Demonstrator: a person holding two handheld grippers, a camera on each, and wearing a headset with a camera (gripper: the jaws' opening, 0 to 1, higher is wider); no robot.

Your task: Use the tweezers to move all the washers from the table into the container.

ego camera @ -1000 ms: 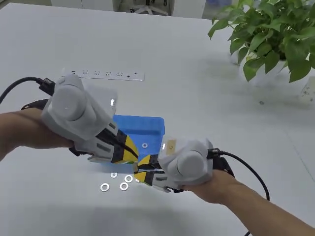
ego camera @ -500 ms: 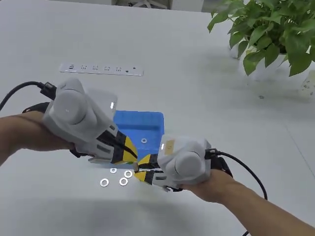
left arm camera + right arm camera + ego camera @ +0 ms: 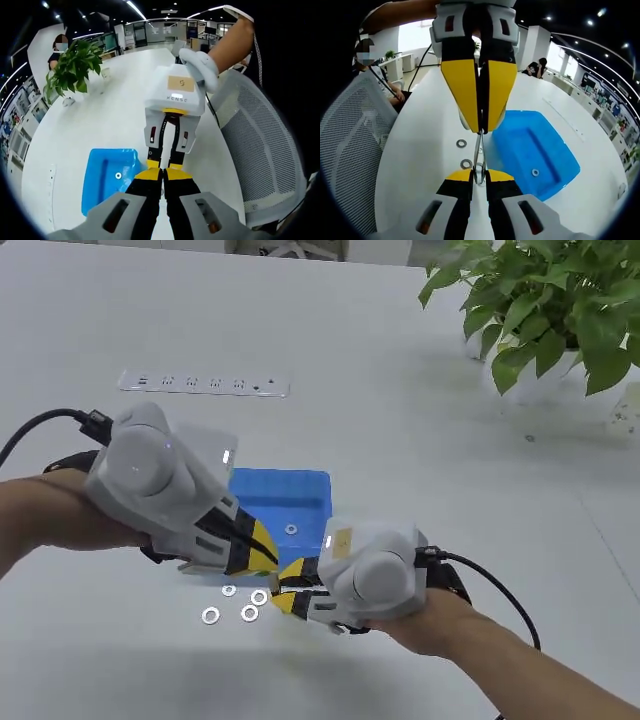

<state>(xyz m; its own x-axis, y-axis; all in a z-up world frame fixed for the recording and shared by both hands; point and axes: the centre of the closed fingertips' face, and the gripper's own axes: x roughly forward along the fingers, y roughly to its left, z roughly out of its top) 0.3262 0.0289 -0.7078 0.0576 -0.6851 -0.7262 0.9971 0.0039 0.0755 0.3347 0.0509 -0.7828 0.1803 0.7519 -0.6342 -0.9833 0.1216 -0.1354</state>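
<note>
Washers (image 3: 249, 613) are scattered on the tabletop (image 3: 400, 390) just beside the blue container (image 3: 300, 490), one more is seen inside it, and the tweezers (image 3: 479, 155) are clamped beside the container by both left tool (image 3: 162, 172) and right tool (image 3: 479, 176).

An open-plan office is indicated. A long white table (image 3: 420, 370) is seen with a power strip (image 3: 203, 384) laid on it and a potted plant (image 3: 545, 300) set at its far end. A mesh-backed office chair (image 3: 260, 150) is drawn up beside the table. In the right gripper view, rows of desks (image 3: 395, 62) are lit by ceiling light strips (image 3: 607, 47), and people (image 3: 540, 65) are seated in the background.
</note>
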